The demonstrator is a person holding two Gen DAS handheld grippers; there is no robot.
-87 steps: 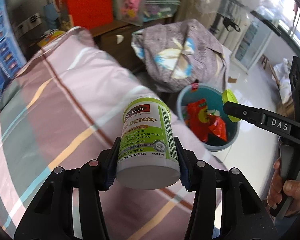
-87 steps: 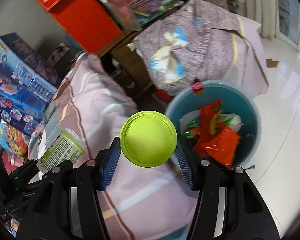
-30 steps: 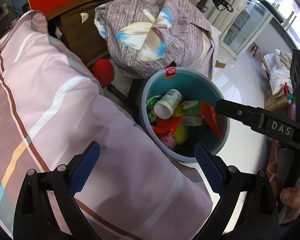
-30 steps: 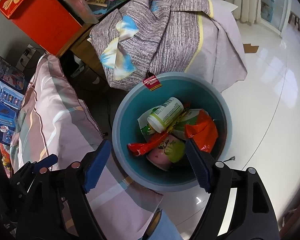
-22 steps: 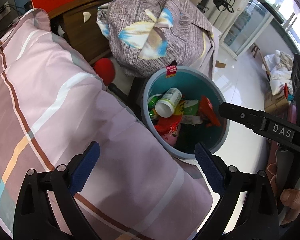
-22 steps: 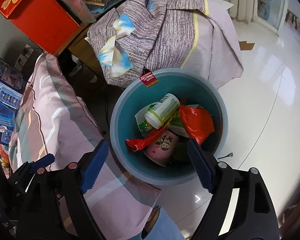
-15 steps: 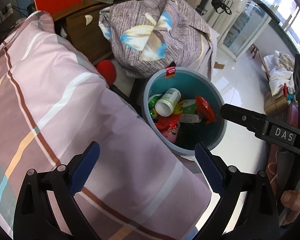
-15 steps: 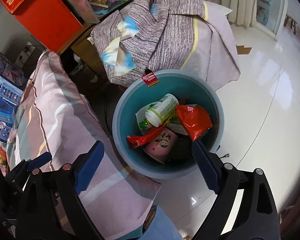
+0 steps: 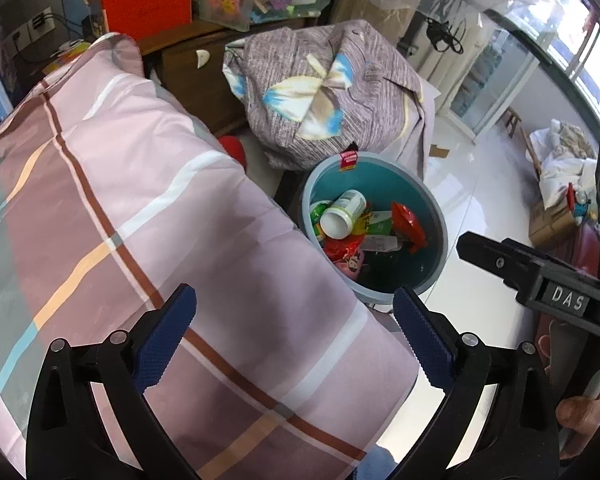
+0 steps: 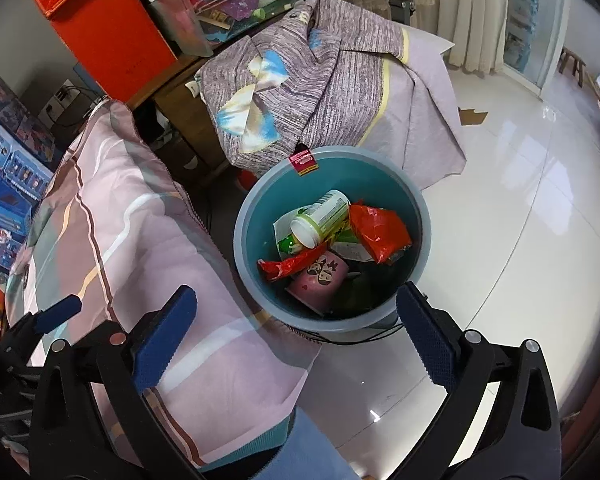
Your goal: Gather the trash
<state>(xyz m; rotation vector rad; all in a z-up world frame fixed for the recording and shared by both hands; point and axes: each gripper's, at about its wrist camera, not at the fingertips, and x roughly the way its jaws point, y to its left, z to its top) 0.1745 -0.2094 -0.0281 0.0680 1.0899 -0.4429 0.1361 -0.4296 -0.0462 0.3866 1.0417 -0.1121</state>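
Observation:
A blue-green trash bin (image 9: pixel 434 216) (image 10: pixel 416 204) stands on the floor beside the bed. Inside lie a white and green pill bottle (image 9: pixel 342 214) (image 10: pixel 320 218), red wrappers (image 9: pixel 408 220) (image 10: pixel 380 232) and a pink cup (image 10: pixel 318 280). My left gripper (image 9: pixel 294 332) hangs open and empty over the pink striped quilt (image 9: pixel 120 208), short of the bin. My right gripper (image 10: pixel 296 328) is above the bin's near rim; its jaws are opening wide with nothing between them. In the left wrist view the right gripper's black finger (image 9: pixel 496 260) and a hand (image 9: pixel 580 420) show at the right.
A bundle of grey-purple cloth (image 9: pixel 328 92) (image 10: pixel 324 76) sits behind the bin. A dark wooden cabinet (image 9: pixel 192 76) and an orange-red box (image 10: pixel 100 28) stand beyond it. White tiled floor (image 10: pixel 520 220) spreads to the right; toy boxes (image 10: pixel 8 168) line the left.
The bottle and green lid, held earlier, were dropped in the bin; the lid is now out of sight. Both grippers drew back and up, and the right jaws spread wider.

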